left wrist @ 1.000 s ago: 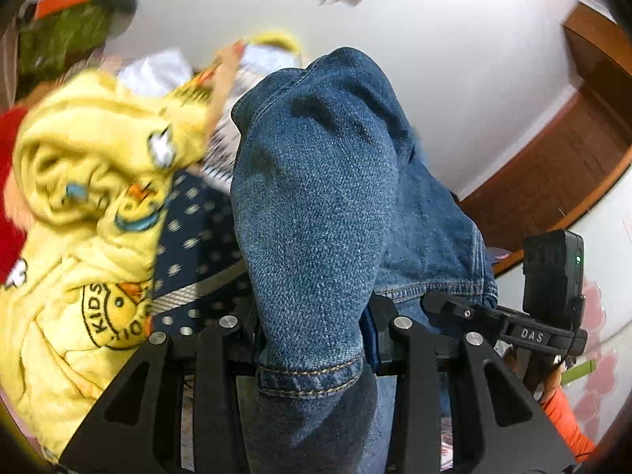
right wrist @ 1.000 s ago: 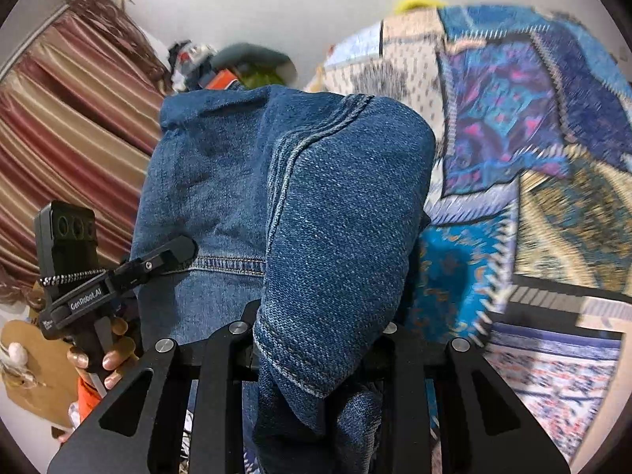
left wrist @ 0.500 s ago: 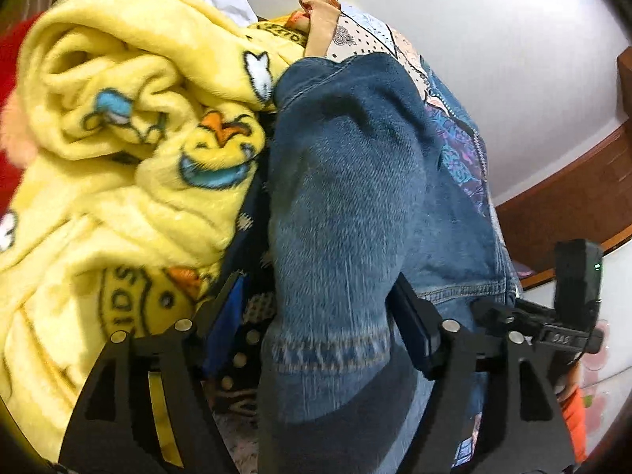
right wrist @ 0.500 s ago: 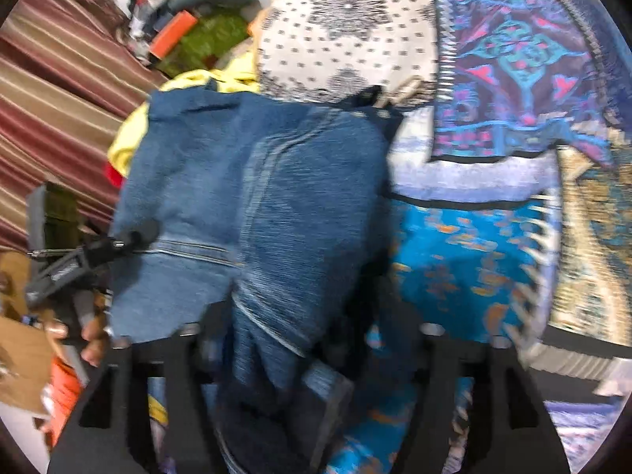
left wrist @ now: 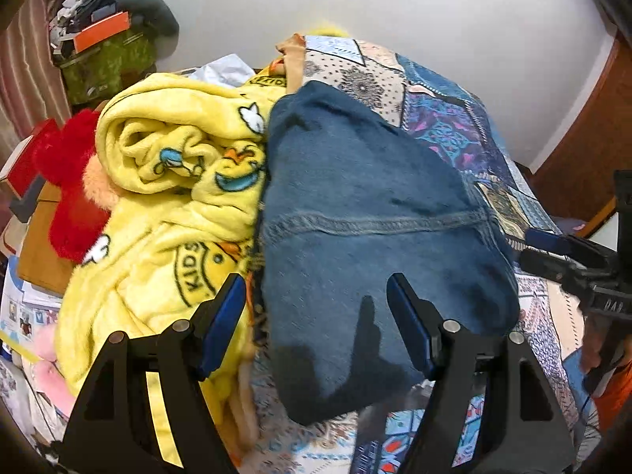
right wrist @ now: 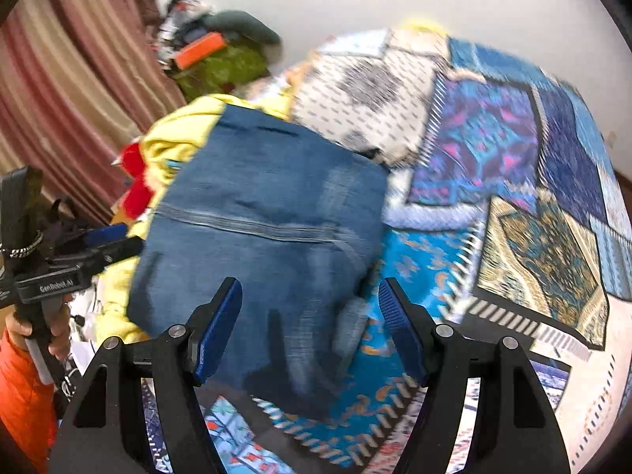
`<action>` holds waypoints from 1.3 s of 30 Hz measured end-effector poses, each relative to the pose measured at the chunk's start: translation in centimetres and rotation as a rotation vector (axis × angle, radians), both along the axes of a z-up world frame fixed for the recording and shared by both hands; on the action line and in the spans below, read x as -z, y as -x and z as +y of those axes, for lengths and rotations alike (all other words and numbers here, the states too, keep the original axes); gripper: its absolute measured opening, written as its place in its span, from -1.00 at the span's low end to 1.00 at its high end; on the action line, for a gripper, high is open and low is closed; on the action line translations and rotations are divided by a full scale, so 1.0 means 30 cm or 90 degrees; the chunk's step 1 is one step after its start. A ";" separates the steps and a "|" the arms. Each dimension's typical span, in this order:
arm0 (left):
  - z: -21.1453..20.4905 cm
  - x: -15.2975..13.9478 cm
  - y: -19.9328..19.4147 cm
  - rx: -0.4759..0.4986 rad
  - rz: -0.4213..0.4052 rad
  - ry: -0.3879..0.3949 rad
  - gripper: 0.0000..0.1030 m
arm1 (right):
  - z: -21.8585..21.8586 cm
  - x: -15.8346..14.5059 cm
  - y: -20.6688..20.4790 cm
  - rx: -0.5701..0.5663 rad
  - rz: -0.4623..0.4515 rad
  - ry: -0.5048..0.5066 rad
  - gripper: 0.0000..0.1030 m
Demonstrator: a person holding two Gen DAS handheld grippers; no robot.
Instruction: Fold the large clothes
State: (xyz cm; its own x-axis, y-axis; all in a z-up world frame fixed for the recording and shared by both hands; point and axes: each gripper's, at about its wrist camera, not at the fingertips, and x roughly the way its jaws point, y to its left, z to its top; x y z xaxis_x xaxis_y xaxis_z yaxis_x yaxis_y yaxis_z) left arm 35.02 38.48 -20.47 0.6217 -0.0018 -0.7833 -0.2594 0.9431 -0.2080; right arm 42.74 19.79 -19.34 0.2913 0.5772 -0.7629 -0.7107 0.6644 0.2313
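Jaws of left gripper [left wrist: 316, 308] spread wide, just opened, nothing pinched; denim only lies beneath gap. Right gripper [right wrist: 310, 312] same: spread apart, just opened, empty. Likely release after laying fold down. Folded jeans [left wrist: 367, 213] rest flat on patchwork bedspread [right wrist: 493, 158], compact bundle, seam running across. Yellow fleece blanket [left wrist: 158, 205] touches jeans' left edge, heaped, apparently awaiting its turn. Red plush [left wrist: 75, 197] beyond blanket. Clutter against far wall.

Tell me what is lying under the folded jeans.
The folded jeans lie on the patchwork bedspread, which shows along their right and near edges. On the left they abut the yellow blanket. Anything directly beneath them is covered.
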 end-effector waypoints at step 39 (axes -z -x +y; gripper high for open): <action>-0.582 -0.730 0.919 -0.048 -0.446 -0.194 0.41 | -0.518 -0.717 0.915 0.019 -0.382 -0.277 0.34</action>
